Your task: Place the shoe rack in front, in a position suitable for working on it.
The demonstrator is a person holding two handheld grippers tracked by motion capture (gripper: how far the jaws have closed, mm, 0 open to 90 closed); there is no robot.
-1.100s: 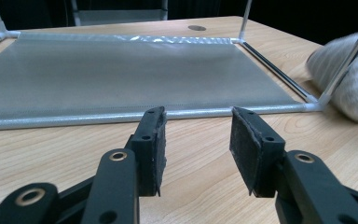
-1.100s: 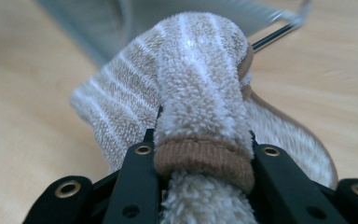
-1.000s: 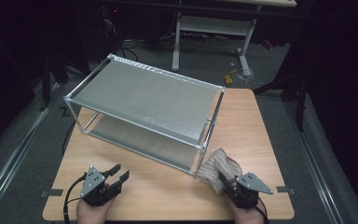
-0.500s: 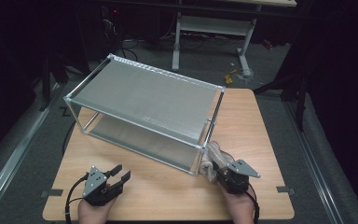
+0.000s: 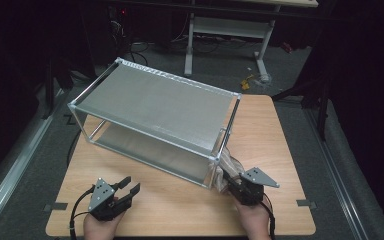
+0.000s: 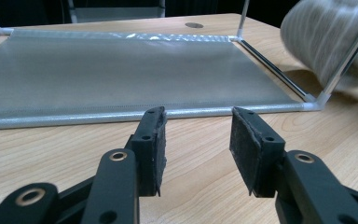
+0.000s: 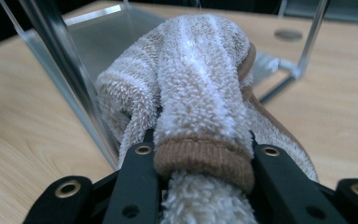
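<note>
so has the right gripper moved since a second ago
Yes. The right gripper, shut on the fuzzy sock, has slid left toward the rack's near right corner post.

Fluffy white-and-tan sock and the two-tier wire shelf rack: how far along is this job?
Done: the right hand-held gripper is clamped on the fluffy white-and-tan sock, carried to the front right corner of the silver two-tier shelf rack. In hand: bringing it in at that corner post. Left: the sock is not yet on either shelf. The left hand-held gripper sits open and empty on the wooden table.
</note>
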